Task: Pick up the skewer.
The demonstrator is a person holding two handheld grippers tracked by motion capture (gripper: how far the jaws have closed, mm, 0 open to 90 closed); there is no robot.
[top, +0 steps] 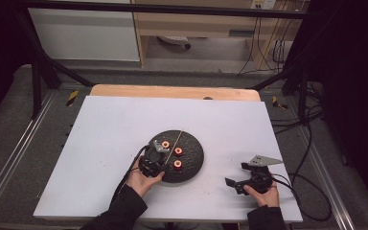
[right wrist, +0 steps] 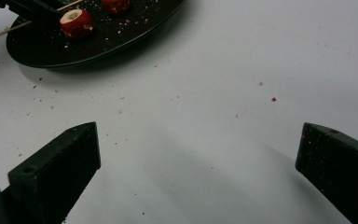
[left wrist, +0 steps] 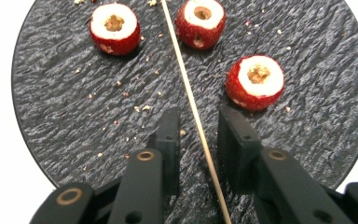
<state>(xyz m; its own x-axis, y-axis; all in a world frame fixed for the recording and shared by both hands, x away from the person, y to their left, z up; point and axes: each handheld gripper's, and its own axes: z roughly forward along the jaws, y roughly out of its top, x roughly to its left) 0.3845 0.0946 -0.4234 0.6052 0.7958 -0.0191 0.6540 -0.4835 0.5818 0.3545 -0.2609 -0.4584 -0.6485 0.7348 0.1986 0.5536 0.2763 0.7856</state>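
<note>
On the dark plate (left wrist: 65, 116), the skewer (left wrist: 186, 88) is straddled by the left claw (left wrist: 198, 128), pads not yet touching; grasping is judged in hand. Full closure is needed next. Right claw (right wrist: 198, 149) is held released over the tabletop (right wrist: 242, 70).

1. High view: evenly lit white table (top: 124, 143), dim surroundings, dark corners at 10 and 2 o'clock.
2. Left gripper view: bright, sharp plate (left wrist: 74, 116); whites overexposed at 8 o'clock.
3. Right gripper view: soft shadows toward 6 o'clock; slightly grainy.
</note>
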